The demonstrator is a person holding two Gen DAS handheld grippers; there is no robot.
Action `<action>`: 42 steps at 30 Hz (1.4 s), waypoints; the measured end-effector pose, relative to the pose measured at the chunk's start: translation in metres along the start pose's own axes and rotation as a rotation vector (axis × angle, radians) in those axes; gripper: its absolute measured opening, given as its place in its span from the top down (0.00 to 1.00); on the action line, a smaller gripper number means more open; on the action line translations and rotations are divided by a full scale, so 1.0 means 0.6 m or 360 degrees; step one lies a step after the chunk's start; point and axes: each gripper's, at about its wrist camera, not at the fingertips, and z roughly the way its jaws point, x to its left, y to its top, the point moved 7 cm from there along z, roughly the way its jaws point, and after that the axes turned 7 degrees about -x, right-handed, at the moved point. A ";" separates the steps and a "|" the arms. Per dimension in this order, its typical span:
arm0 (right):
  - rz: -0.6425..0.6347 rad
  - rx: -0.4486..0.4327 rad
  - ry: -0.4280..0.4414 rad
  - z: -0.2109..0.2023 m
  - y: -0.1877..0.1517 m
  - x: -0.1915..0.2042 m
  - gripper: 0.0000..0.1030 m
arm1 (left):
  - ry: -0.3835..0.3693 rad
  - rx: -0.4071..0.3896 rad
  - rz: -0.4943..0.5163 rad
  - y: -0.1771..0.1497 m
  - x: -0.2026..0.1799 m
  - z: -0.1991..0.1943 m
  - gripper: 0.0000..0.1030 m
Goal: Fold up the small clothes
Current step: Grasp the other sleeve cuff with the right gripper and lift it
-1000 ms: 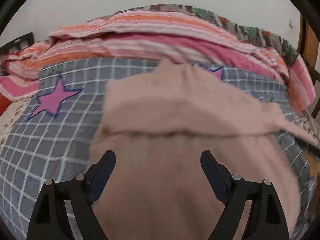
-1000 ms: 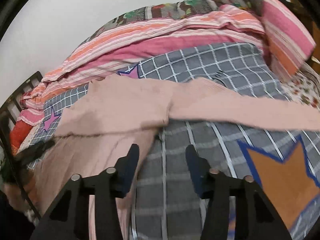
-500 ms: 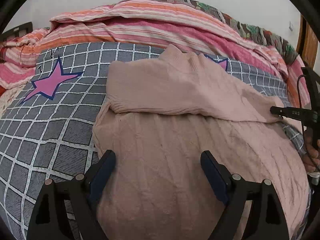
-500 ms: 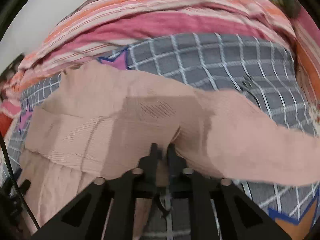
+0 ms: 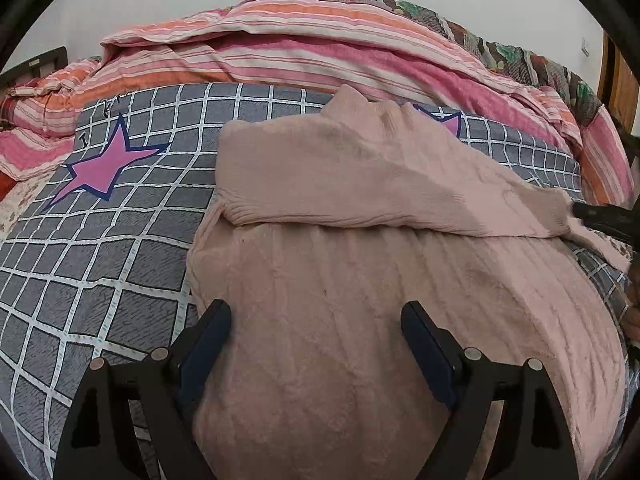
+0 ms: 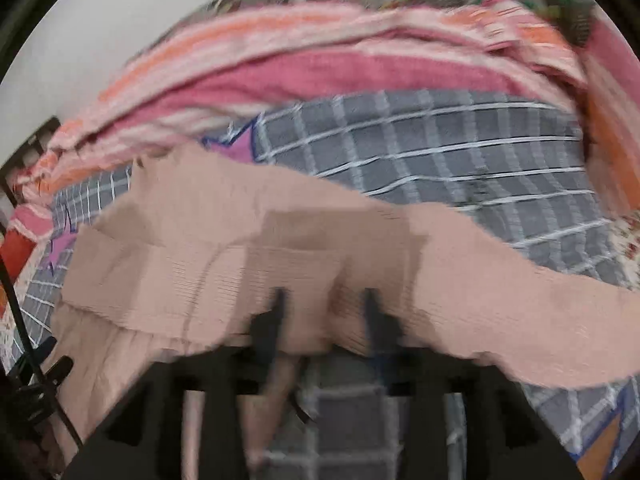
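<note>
A pale pink knit sweater [image 5: 360,280] lies on the grey checked bedspread [image 5: 100,260], one sleeve folded across its chest. My left gripper [image 5: 316,340] is open and empty, hovering over the sweater's lower body. In the right wrist view the sweater [image 6: 200,248] fills the middle, and its other sleeve [image 6: 520,312] stretches out to the right. My right gripper [image 6: 324,304] has its jaws apart with sweater fabric bunched between them; the view is blurred. The right gripper's tip also shows at the sweater's right edge in the left wrist view [image 5: 600,216].
A pile of pink and orange striped bedding [image 5: 320,48] lies along the far side of the bed against a white wall. A dark bed frame [image 6: 28,152] stands at the left. Pink star prints [image 5: 104,164] mark the spread.
My right gripper closed on the sweater near the armpit, and now its jaws stand apart again in a blurred frame. The left gripper stayed open and drew slightly closer over the sweater.
</note>
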 end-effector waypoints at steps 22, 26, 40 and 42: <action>0.0663 -0.0101 -0.0342 -0.159 -0.079 -0.451 0.43 | 0.0089 0.0022 0.0078 -0.004 -0.001 0.007 0.15; 0.0623 -0.0103 -0.0403 -0.153 -0.064 -0.463 0.60 | 0.0090 0.0025 0.0081 -0.004 -0.001 0.007 0.15; 0.0075 -0.0266 -0.0745 -0.213 0.032 -0.343 0.95 | 0.0046 0.0012 0.0039 -0.001 0.002 0.004 0.16; 0.0038 -0.0301 -0.0734 -0.224 0.052 -0.307 0.95 | 0.0035 0.0007 0.0030 -0.001 0.003 0.002 0.16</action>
